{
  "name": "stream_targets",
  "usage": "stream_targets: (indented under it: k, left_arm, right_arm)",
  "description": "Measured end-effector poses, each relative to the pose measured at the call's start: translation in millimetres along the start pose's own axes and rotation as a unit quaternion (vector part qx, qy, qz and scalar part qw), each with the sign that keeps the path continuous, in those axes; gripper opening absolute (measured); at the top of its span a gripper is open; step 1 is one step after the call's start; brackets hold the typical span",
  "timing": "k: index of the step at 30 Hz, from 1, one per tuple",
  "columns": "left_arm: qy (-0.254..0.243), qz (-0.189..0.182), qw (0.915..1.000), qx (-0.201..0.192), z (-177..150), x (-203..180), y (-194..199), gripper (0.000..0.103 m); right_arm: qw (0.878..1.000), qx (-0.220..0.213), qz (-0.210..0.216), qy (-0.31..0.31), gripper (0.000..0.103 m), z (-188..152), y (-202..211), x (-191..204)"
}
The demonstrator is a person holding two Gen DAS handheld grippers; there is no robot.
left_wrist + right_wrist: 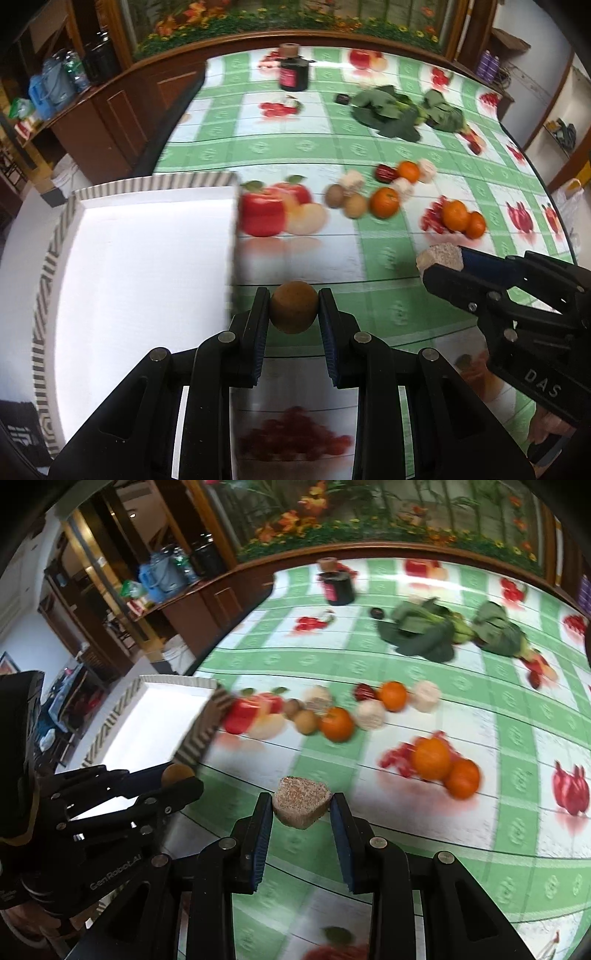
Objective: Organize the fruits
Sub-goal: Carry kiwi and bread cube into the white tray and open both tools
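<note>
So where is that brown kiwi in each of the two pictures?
Left wrist view: the kiwi sits bottom centre, clamped in the left gripper.
Right wrist view: only its top shows, at lower left, behind the dark fingers.
Shared landmark: the white box beside it in both.

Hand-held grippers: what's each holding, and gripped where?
Left hand-held gripper: brown round fruit, pinched across its sides. Right hand-held gripper: tan crumbly block, pinched at its two ends.
</note>
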State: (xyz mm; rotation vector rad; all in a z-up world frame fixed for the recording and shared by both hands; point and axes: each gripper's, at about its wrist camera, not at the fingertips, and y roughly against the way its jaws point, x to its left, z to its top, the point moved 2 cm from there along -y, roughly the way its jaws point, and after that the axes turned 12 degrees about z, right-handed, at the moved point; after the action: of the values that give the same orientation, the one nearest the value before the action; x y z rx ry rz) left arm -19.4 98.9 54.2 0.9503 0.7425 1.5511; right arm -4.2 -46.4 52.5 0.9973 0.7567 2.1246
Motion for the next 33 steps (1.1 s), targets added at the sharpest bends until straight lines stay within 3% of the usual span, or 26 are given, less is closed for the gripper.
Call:
stream_targets:
  k: [18,33]
  left_arm:
    - [0.066,0.065,0.9953,0.030,17.8,119.4,-47.5,0.026]
    - [0.092,0.057,0.9923,0.059,24.3,147.1,-86.4,0.026]
  right_arm:
    - [0.996,0.021,0.064,0.067,0.031,55.9,-75.3,78.6]
    - [0.990,0.082,0.063,0.098,0.031,73.9,-147.4,92.2]
